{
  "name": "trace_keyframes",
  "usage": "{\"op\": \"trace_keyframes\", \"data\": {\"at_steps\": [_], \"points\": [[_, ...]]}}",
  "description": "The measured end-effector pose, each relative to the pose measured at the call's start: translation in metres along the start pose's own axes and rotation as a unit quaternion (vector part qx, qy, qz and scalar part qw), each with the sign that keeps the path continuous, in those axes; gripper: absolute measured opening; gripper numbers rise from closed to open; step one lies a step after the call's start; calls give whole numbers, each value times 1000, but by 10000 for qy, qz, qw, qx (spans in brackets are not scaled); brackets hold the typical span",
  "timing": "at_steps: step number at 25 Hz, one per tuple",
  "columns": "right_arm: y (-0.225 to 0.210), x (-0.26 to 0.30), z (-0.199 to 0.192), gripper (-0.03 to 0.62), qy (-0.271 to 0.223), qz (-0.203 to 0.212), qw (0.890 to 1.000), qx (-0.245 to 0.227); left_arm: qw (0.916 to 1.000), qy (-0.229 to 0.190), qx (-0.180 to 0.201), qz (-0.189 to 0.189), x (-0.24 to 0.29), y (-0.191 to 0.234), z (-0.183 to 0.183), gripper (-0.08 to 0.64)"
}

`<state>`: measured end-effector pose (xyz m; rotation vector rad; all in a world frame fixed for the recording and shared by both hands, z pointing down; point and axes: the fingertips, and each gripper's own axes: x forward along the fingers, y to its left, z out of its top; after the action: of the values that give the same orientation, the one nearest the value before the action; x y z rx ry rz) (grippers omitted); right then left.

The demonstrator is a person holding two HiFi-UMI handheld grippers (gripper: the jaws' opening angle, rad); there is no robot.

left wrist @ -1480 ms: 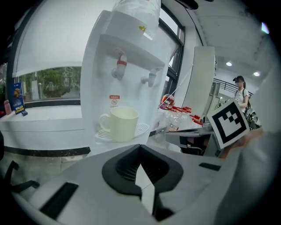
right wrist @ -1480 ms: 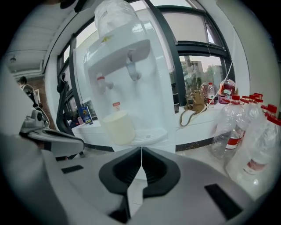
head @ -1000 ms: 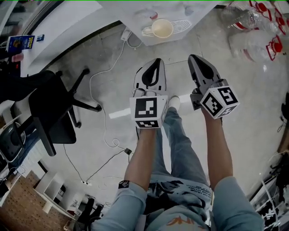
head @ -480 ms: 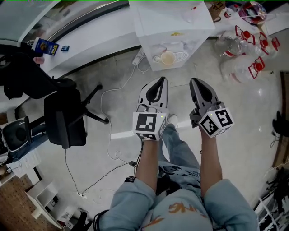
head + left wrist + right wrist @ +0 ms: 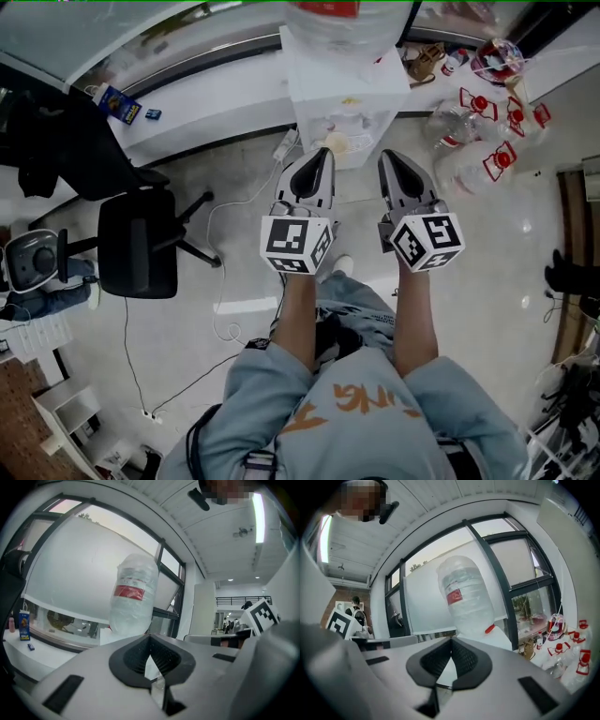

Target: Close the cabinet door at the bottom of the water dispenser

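The white water dispenser (image 5: 345, 86) stands against the window ledge, seen from above, with a clear bottle (image 5: 330, 13) upside down on top. A cup (image 5: 339, 142) sits at its front. Its bottom cabinet door is hidden from this angle. My left gripper (image 5: 317, 157) and right gripper (image 5: 392, 159) are held side by side just in front of the dispenser, both shut and with nothing in them. In the left gripper view the shut gripper (image 5: 150, 641) points at the bottle (image 5: 133, 597). The right gripper view shows its shut gripper (image 5: 451, 644) below the same bottle (image 5: 466, 597).
A black office chair (image 5: 136, 244) stands to the left, with cables (image 5: 220, 281) trailing over the floor and a power strip (image 5: 284, 145) by the dispenser. Several empty red-capped bottles (image 5: 478, 141) lie to the right. A blue carton (image 5: 117, 101) sits on the ledge.
The person has stood up and both grippers have risen together. The dispenser's top and bottle have come into the head view, and the floor now looks farther away.
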<state>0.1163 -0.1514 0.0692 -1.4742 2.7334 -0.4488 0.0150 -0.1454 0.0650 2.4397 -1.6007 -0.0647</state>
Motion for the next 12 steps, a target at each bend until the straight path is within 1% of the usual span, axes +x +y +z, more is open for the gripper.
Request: {"op": "trace_keyframes", "data": {"at_steps": [3, 6, 9, 12], "points": [[3, -4, 26, 28, -58, -93, 9993, -365, 9994, -14, 336, 13, 2, -9, 26, 20], [8, -4, 50, 28, -191, -95, 9975, -676, 9974, 33, 626, 348, -2, -2, 45, 20], [9, -5, 66, 28, -334, -102, 9962, -798, 9952, 33, 761, 608, -4, 5, 55, 20], [10, -6, 78, 28, -472, -74, 9950, -882, 9948, -36, 837, 571, 0, 0, 64, 20]]}}
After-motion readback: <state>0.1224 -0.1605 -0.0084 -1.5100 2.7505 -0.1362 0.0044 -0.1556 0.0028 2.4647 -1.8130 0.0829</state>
